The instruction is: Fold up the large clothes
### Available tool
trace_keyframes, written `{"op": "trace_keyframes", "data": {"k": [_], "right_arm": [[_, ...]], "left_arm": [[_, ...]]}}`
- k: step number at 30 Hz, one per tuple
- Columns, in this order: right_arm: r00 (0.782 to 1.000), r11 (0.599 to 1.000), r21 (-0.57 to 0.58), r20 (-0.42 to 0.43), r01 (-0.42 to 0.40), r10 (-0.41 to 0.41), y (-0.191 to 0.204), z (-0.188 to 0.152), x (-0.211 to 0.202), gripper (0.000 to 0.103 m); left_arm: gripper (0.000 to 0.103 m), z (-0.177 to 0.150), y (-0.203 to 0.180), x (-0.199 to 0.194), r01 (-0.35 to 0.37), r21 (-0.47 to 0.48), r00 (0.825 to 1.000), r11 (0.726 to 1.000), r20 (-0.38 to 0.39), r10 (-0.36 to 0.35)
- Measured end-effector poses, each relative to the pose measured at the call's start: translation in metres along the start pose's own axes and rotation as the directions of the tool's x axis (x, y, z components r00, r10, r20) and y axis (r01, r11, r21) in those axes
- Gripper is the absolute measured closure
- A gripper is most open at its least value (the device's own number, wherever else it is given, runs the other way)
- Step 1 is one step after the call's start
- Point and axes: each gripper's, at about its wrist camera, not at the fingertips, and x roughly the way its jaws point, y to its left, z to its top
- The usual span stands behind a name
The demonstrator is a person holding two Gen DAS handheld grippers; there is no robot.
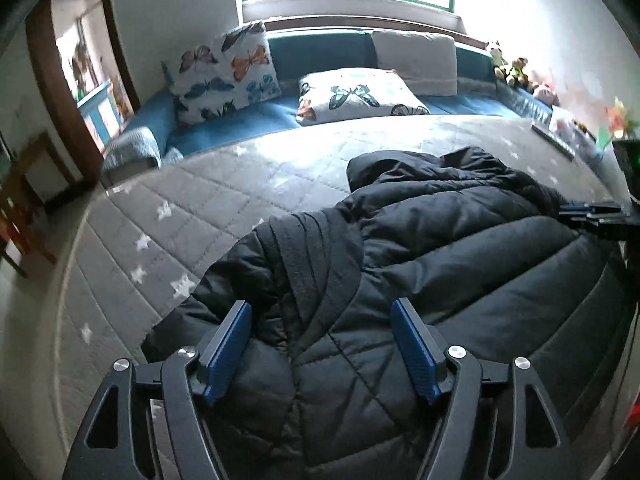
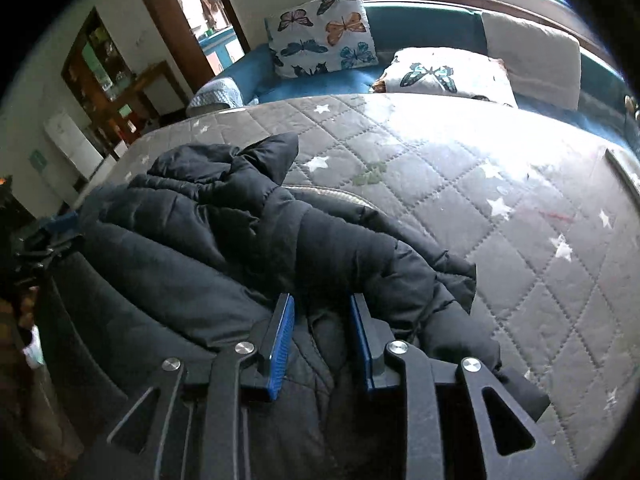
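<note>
A black quilted puffer jacket (image 1: pixel 420 248) lies crumpled on a grey star-patterned mattress (image 1: pixel 224 200). My left gripper (image 1: pixel 320 312) is open, its blue-padded jaws spread wide over the jacket's near edge. In the right wrist view the jacket (image 2: pixel 224 224) fills the left and middle. My right gripper (image 2: pixel 322 304) has its jaws close together with a bunch of jacket fabric between them. The right gripper's tips also show at the right edge of the left wrist view (image 1: pixel 592 212).
Butterfly pillows (image 1: pixel 228 68) (image 1: pixel 360 96) and a white cushion (image 1: pixel 416 60) lie on the blue bedding behind the mattress. Toys (image 1: pixel 516 72) line the right side. A doorway (image 1: pixel 84 72) and wooden furniture (image 2: pixel 116 80) stand to the left. Bare mattress (image 2: pixel 520 200) lies right of the jacket.
</note>
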Motion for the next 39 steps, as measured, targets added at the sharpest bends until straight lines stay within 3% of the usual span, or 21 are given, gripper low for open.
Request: {"op": "trace_keyframes", "data": {"k": [4,10,15,17,19,21,25,28,31,35,39], "right_arm": [[0.997,0.996,-0.056,-0.023,0.076,-0.077,0.021,0.013,-0.014,0.073],[0.999,0.995,-0.103,0.039,-0.004,0.008,0.068,0.043,-0.026,0.073],[1.000,0.995,-0.099,-0.011,-0.023,0.022,0.085,0.061,0.023,0.073],[0.997,0.997,-0.081,-0.073,0.017,-0.023,0.082,0.058,0.054,0.074],[0.993,0.999,-0.031,-0.122,-0.012,0.008,0.071,0.054,0.076,0.074],[0.993,1.000,-0.013,-0.113,-0.025,0.023,0.068,0.056,0.071,0.074],[0.996,0.998,-0.059,-0.089,0.026,-0.031,0.078,0.051,0.040,0.071],[0.997,0.997,-0.077,-0.079,0.004,-0.011,0.085,0.041,0.008,0.071],[0.997,0.992,-0.123,-0.071,-0.027,0.018,0.098,0.020,-0.020,0.070],[0.996,0.983,-0.165,-0.065,-0.075,0.065,0.120,-0.005,-0.037,0.047],[0.992,0.973,-0.203,-0.083,-0.109,0.093,0.140,-0.025,-0.029,0.045]], "left_arm": [[0.023,-0.005,0.002,0.000,-0.001,0.004,1.000,1.000,0.001,0.001],[0.020,-0.006,0.000,0.003,0.002,-0.010,1.000,1.000,0.004,-0.002],[0.020,-0.008,0.001,0.003,0.010,-0.018,1.000,1.000,0.013,-0.010],[0.020,-0.007,0.002,0.003,0.017,-0.025,1.000,1.000,0.014,-0.016],[0.020,-0.007,0.005,0.005,0.026,-0.039,1.000,0.999,0.011,-0.026],[0.019,-0.007,0.007,0.006,0.033,-0.043,0.999,0.999,0.006,-0.033],[0.019,-0.006,0.005,-0.002,0.015,-0.035,1.000,0.999,0.008,-0.015],[0.019,-0.006,-0.001,-0.020,-0.007,-0.036,1.000,0.999,0.020,0.008],[0.019,-0.010,-0.014,-0.049,0.041,-0.032,0.997,0.999,0.064,-0.039],[0.019,-0.023,-0.034,-0.075,0.078,-0.001,0.992,0.997,0.101,-0.077],[0.019,-0.038,-0.049,-0.070,0.091,0.016,0.994,0.996,0.062,-0.092]]}}
